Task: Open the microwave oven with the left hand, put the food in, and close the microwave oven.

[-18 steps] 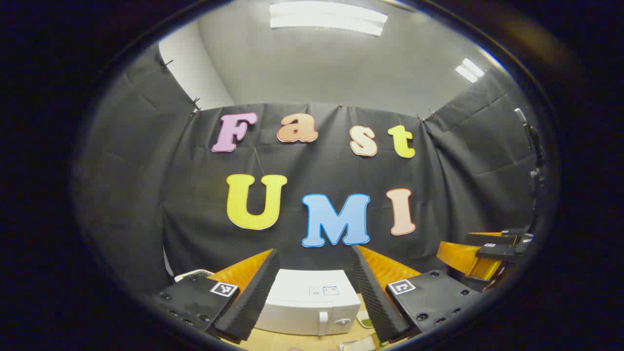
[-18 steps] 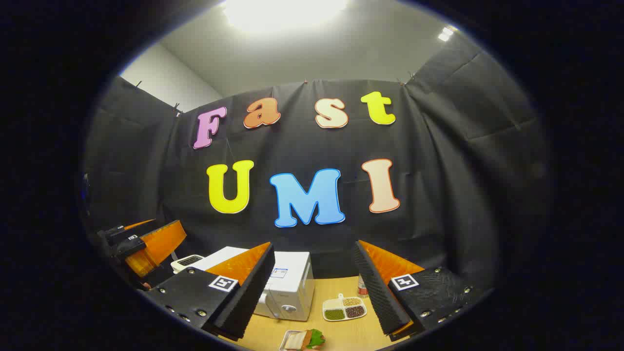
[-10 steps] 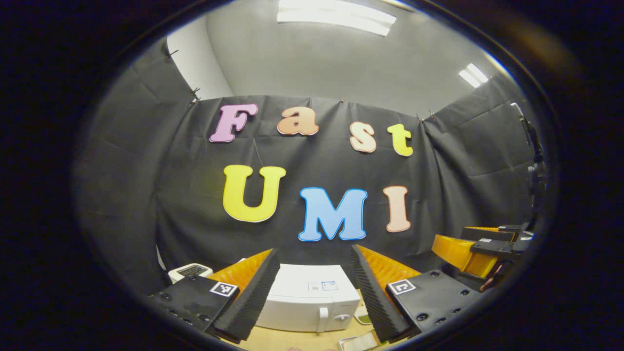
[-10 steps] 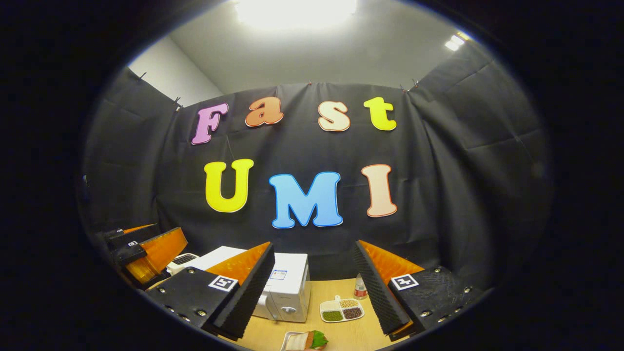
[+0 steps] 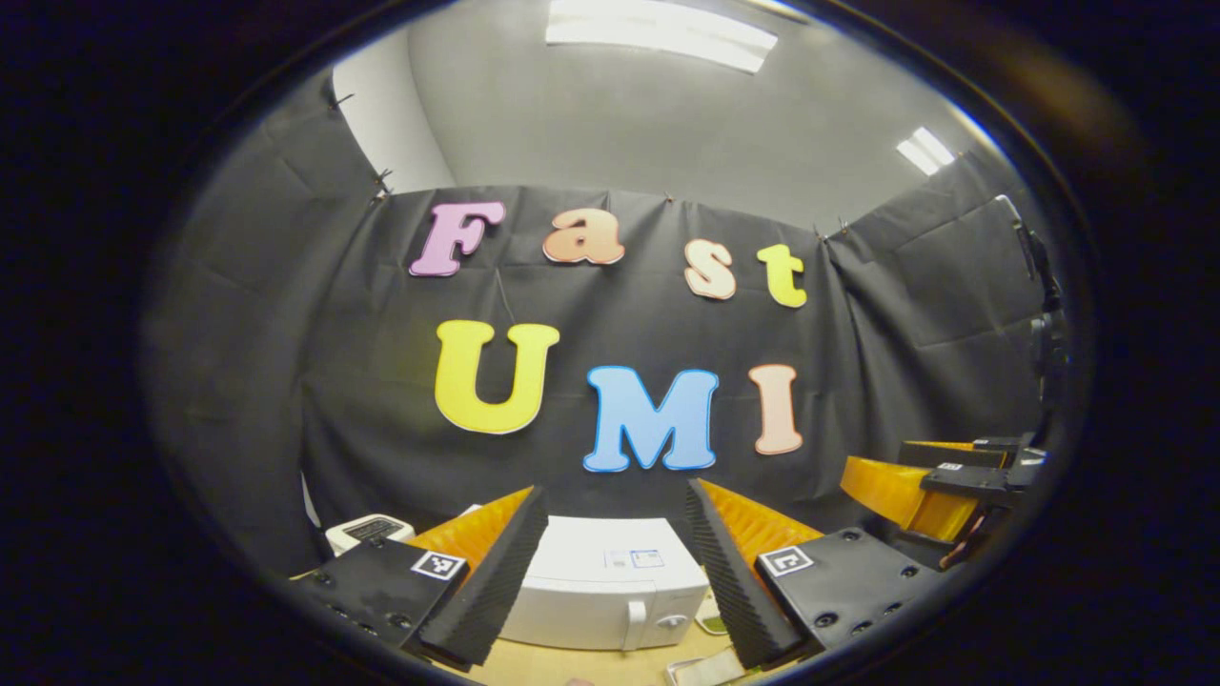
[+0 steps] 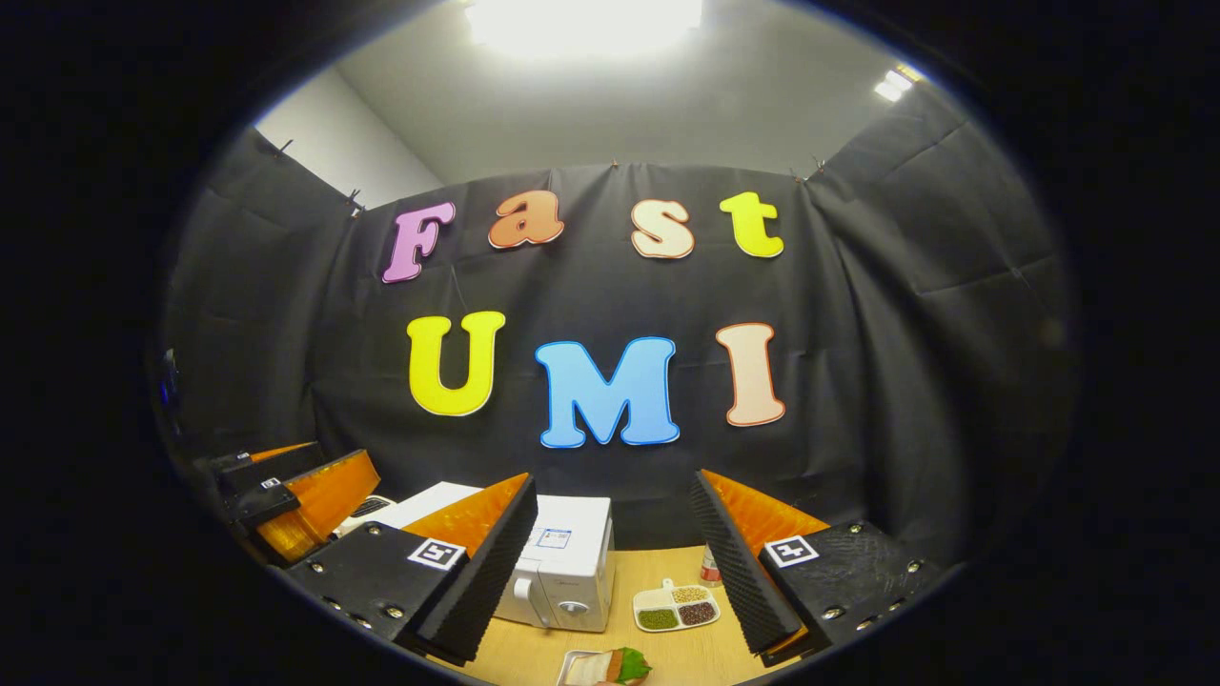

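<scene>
Both the left gripper (image 5: 615,581) and right gripper (image 6: 615,572) hang with jaws spread, holding nothing, facing the shut microwave (image 5: 605,595) on the table (image 6: 667,648), the food (image 6: 610,667) (on its tray) waiting nearer, presumably for loading.

Your left gripper (image 5: 615,572) hangs with its fingers spread wide, framing the closed white box-shaped microwave oven (image 5: 602,595) on the pale wooden table (image 5: 572,663). A small white device (image 5: 367,531) sits left of it, and your right gripper (image 5: 944,481) shows at far right
</scene>
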Tool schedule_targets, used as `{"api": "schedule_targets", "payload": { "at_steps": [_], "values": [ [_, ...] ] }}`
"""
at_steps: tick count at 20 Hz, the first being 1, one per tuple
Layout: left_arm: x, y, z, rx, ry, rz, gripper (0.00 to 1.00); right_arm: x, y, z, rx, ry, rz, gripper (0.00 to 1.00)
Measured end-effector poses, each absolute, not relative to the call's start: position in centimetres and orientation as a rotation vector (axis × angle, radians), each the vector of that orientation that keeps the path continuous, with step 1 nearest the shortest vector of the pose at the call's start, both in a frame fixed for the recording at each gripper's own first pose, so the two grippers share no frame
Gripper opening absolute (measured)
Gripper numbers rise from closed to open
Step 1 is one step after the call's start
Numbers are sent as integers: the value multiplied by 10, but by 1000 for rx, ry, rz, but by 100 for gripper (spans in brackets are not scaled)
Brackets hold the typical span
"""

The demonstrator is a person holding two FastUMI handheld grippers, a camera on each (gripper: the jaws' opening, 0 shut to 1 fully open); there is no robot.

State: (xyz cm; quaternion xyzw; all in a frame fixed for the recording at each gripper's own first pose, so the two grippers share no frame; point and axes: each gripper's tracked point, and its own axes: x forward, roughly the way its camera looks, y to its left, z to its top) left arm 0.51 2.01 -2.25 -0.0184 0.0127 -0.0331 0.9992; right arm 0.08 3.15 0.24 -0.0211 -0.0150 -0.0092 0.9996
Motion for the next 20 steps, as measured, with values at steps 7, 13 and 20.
{"api": "schedule_targets", "payload": {
  "at_steps": [7,13,20],
  "values": [
    [15,7,-90,-50,111,-108,97,-4,20,-17,-72,7,-37,98],
    [31,-6,-182,-36,260,-126,95,-9,18,-34,-104,59,-25,98],
    [70,-26,-294,-16,428,-131,94,-10,-7,-46,-121,102,-68,98]
  ]
}}
